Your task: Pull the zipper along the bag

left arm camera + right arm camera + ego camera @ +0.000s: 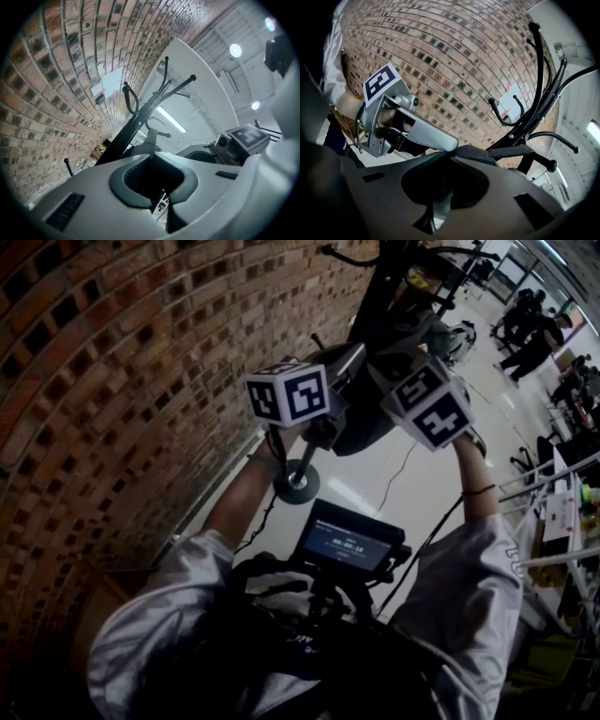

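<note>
A dark bag (361,432) hangs on a black coat stand (394,287) beside the brick wall. Both grippers are raised to its top and meet there. My left gripper (349,362) is shut, its tips pinching the bag's dark fabric (138,150) under a grey strap (151,137). My right gripper (451,157) is shut on the same fabric edge (476,152), right against the left gripper's grey finger (429,135). I cannot make out the zipper pull in any view. The right gripper's marker cube (248,136) shows close beside the left.
The stand's round base (298,486) sits on the pale floor below my arms. Its hooks (539,93) curve up over the bag. A brick wall (112,381) fills the left. A screen (347,542) is mounted at my chest. People (534,334) stand far back right.
</note>
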`<state>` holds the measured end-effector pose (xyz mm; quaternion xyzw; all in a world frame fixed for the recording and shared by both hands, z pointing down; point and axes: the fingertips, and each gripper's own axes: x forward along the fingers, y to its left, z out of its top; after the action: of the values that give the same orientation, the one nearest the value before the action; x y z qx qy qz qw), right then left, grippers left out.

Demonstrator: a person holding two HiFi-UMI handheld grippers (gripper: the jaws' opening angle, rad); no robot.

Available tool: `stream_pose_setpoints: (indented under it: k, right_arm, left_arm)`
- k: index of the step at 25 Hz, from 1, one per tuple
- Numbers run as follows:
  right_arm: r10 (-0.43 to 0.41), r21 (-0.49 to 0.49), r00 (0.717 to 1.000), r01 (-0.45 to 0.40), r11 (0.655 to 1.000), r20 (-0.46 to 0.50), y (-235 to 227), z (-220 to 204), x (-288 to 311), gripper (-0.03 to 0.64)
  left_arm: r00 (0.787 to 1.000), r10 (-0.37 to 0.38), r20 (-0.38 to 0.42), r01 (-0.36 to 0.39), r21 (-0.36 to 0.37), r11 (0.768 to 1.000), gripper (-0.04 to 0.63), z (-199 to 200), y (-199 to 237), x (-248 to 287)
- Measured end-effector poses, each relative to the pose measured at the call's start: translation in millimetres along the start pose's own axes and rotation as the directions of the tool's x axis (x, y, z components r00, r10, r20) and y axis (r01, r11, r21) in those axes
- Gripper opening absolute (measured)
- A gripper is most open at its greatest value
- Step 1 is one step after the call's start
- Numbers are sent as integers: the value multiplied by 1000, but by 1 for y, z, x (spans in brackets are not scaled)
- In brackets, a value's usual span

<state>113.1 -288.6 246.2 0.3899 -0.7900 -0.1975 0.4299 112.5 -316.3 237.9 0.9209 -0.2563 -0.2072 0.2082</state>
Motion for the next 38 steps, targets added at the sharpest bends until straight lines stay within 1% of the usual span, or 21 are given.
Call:
stream_pose_setpoints:
  k: [2,3,4,5,6,7,8,9,10,11,12,13,16,19,22,25,29,32,38]
  right_arm:
    - [-11,-21,1000,10,1000,-14,1,0,2,18]
    - [20,-23,1000,-21,1000,-23,7,-1,3,18]
    - [107,-17,993,-108,994,-40,23,-3,6,18]
    - [243,-4,968,-243,970,-64,53,-7,10,5]
    - [357,-10,929,-359,933,-95,90,-12,17,-7]
    - [386,-70,912,-398,915,-140,121,-20,26,-2]
    - [343,-164,921,-373,913,-186,143,-33,37,0]
    - [302,-216,931,-344,914,-207,159,-48,45,0]
    - [314,-175,930,-348,921,-192,173,-60,50,0]
    - [362,-72,921,-374,924,-141,183,-65,52,0]
    - [400,28,914,-399,917,-72,187,-64,52,0]
    - [409,93,913,-406,909,-10,184,-59,52,0]
    - [387,186,916,-401,897,110,170,-40,50,0]
    - [351,268,916,-394,879,194,155,-26,46,0]
    - [300,328,924,-367,871,237,143,-21,41,0]
    - [266,388,925,-358,850,270,135,-21,37,0]
    - [235,439,927,-349,828,294,127,-21,35,0]
    - [216,455,929,-339,824,301,122,-20,34,0]
    - [208,443,934,-325,836,292,127,-21,33,-2]
  left_arm:
    - [1000,6,1,-6,8,1000,25,0,1,-2]
    - [1000,7,-3,-7,21,1000,25,0,0,-3]
    - [1000,7,-11,-6,37,999,25,-1,0,-3]
    - [1000,5,-24,-4,52,999,25,-3,-1,-4]
    - [999,0,-35,3,60,998,25,-4,-2,-6]
    - [999,-9,-35,11,59,998,25,-4,-3,-9]
    - [1000,-19,-21,20,49,999,21,-3,-4,-13]
    - [1000,-28,-5,28,36,999,20,-1,-4,-18]
    - [999,-35,4,34,28,999,11,0,-3,-23]
    - [999,-34,6,34,29,999,11,2,0,-26]
    - [1000,-28,3,28,36,999,11,4,3,-30]
    - [1000,-17,-4,17,47,999,11,6,7,-33]
    - [999,22,-30,-19,83,996,11,6,20,-43]
    - [997,58,-59,-52,106,993,11,-3,32,-53]
    - [990,98,-97,-85,132,988,11,-17,43,-61]
    - [982,136,-130,-114,165,980,11,-31,51,-65]
    - [977,152,-151,-128,161,979,11,-40,55,-67]
    - [975,156,-156,-131,161,978,11,-43,54,-69]
    - [975,155,-158,-129,167,978,11,-46,50,-70]
